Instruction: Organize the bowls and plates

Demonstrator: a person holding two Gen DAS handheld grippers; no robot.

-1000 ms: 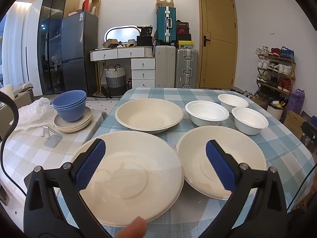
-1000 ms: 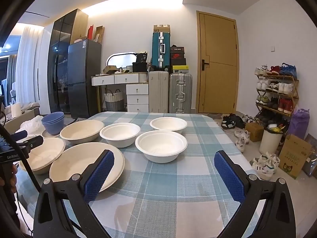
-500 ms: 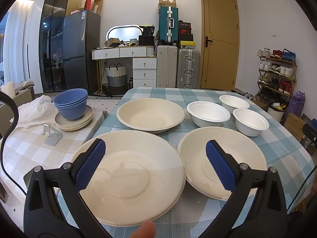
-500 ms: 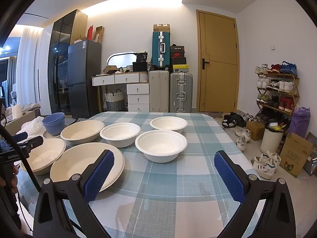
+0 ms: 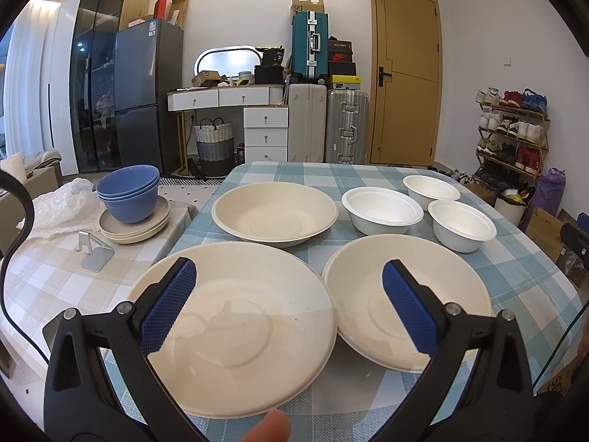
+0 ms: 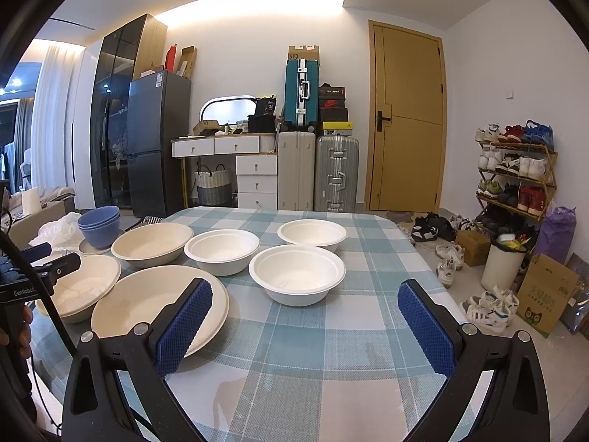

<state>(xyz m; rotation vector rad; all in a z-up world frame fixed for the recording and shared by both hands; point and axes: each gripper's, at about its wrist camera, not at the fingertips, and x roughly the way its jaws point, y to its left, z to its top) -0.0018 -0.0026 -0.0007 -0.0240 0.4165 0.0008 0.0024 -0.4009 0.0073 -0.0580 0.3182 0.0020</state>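
Observation:
On the blue-checked table (image 5: 522, 258) lie three cream plates: a near-left one (image 5: 235, 324), a near-right one (image 5: 401, 294) and a far one (image 5: 274, 213). Three white bowls (image 5: 383, 210) (image 5: 430, 186) (image 5: 462, 223) stand at the right. My left gripper (image 5: 289, 287) is open and empty, hovering above the two near plates. In the right wrist view my right gripper (image 6: 305, 309) is open and empty over bare cloth, with a white bowl (image 6: 296, 272) just ahead and a cream plate (image 6: 162, 305) at its left finger.
A side table at the left holds stacked blue bowls (image 5: 129, 193) on beige plates (image 5: 136, 224), a metal stand (image 5: 94, 252) and crumpled plastic (image 5: 59, 206). Suitcases, a dresser and a fridge stand behind. A shoe rack (image 6: 515, 169) and boxes are at the right.
The left view has lifted a little, so the plates sit slightly lower in frame. The right gripper has barely moved. Both grippers stay open.

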